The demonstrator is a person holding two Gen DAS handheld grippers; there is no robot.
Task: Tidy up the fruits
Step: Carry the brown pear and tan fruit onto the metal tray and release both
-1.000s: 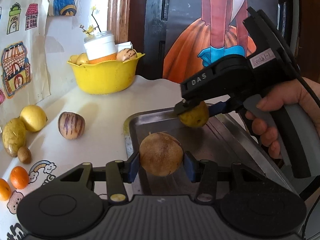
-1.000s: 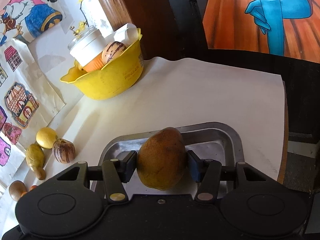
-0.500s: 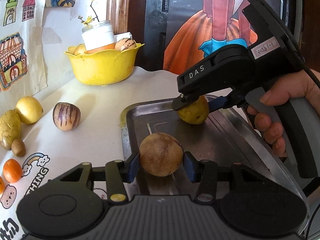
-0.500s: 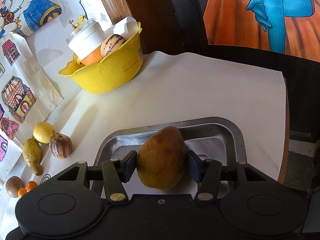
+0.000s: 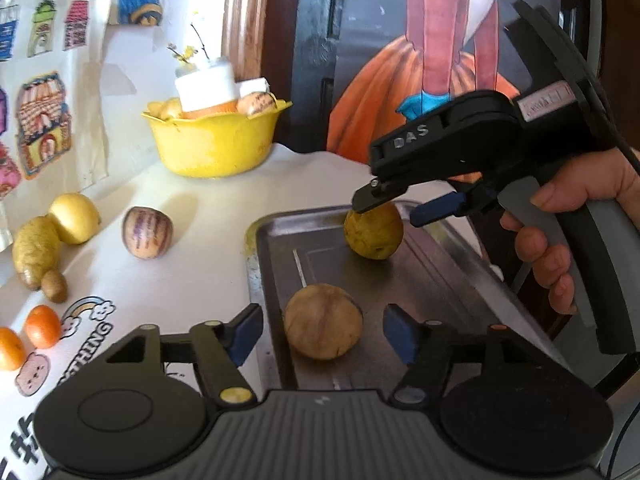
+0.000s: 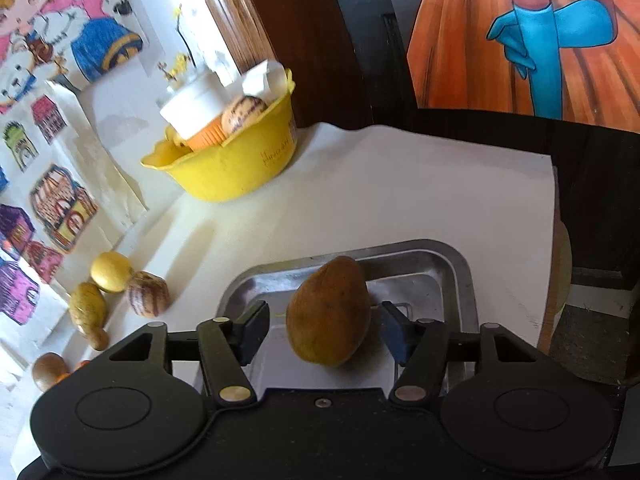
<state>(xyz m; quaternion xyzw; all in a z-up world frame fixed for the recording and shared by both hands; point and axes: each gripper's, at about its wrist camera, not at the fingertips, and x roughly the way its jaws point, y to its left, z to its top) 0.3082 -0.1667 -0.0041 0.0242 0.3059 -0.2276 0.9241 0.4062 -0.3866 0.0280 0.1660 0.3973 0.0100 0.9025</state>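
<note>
Progress check on the fruit sorting: two pieces are in the metal tray now, and I'd guess that puts it somewhere near a third done, going by what's loose.

The left hand-held gripper has just been opening its jaws. The round brown fruit sits between the blue pads with a gap showing on both sides, so it's let go and resting on the tray floor right ahead of the fingers. Same story with the right hand-held gripper: its jaws have just been spreading too, and the mango-shaped fruit stands between them with daylight either side, sitting at the far end of the tray. From the left camera you can see that fruit just under the tip of the right tool, with the person's hand on the grip.

What's left: off to the left of both grippers, on the white surface, there's a striped fruit, a yellow round one, a knobbly yellowish one touching it, a small brown one, and two little oranges nearest the left edge. Farther ahead the yellow bowl holds a white jar and another striped fruit or two; can't tell if those count.

So both tools are empty and free to go back for the leftovers.
</note>
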